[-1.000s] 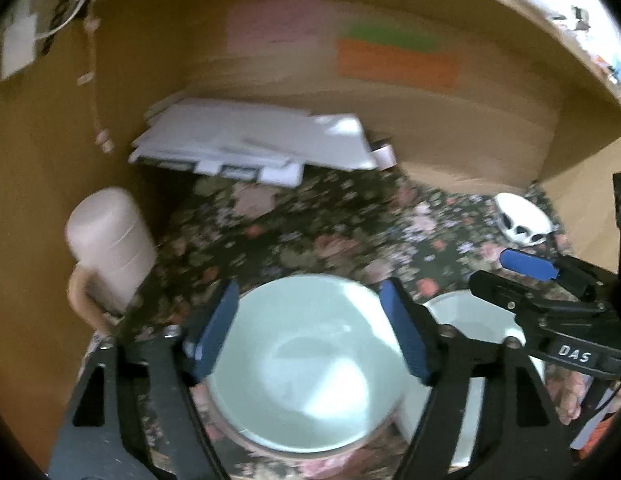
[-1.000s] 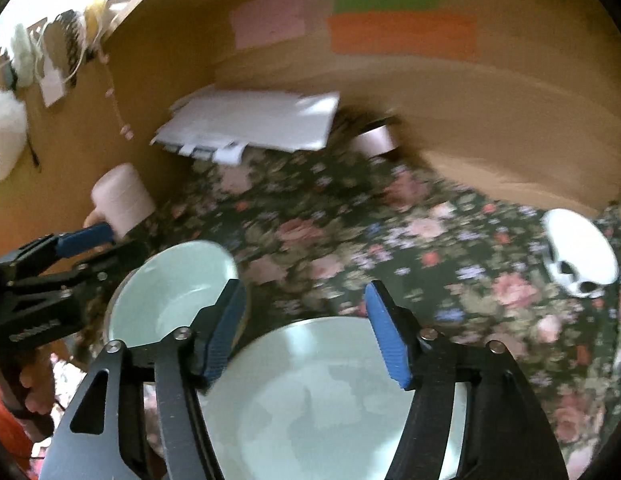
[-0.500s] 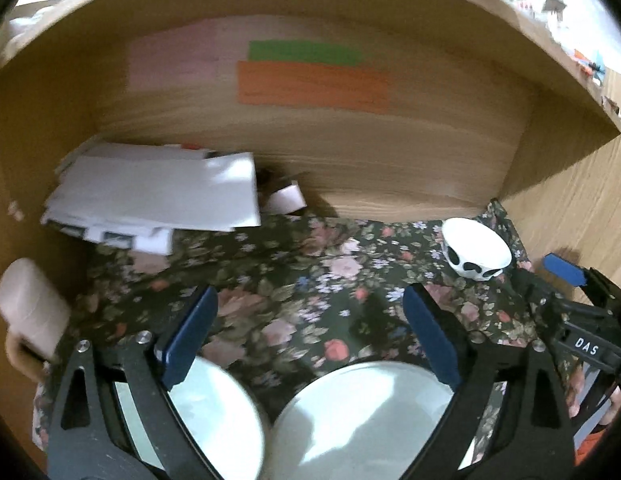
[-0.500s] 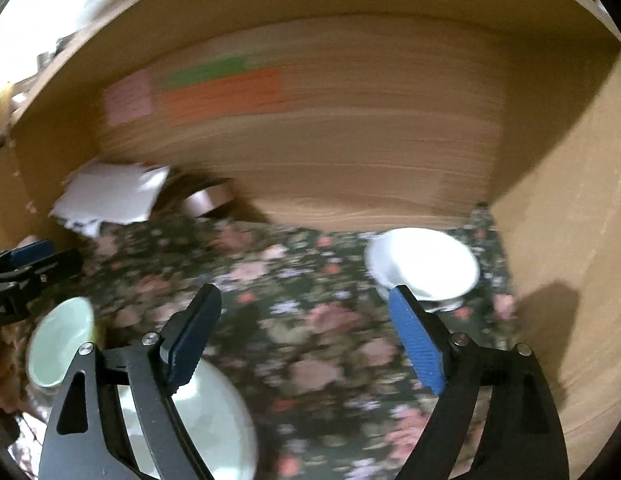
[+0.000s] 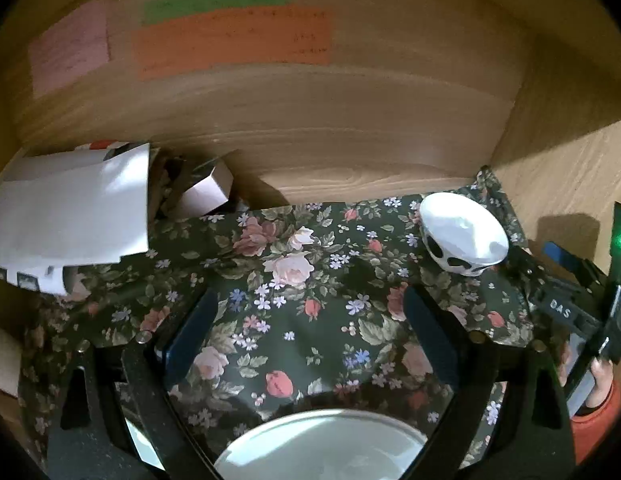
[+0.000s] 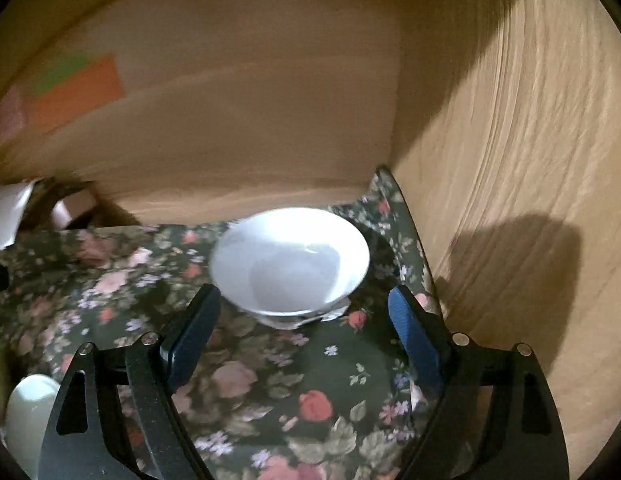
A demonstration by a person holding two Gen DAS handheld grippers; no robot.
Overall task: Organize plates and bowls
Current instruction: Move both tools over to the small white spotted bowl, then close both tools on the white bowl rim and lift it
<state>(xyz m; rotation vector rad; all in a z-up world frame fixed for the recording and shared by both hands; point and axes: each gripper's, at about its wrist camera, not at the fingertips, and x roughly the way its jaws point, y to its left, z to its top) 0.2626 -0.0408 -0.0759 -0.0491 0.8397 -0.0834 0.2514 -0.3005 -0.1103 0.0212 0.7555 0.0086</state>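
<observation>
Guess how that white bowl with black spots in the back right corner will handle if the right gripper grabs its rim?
The white bowl looks glazed and glossy, so the pads may slip on its rim. It stands on a narrow foot under a flared wall, so a sideways push could tip it. It looks ceramic: rigid, probably chippable against the nearby wooden side wall.

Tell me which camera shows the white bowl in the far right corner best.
The right wrist view: the white bowl sits near the middle, large, just ahead of the open right gripper, its inside and foot visible, though slightly blurred. The left wrist view shows the bowl smaller, off to the right, but sharper, with dark spots on its outer wall.
</observation>
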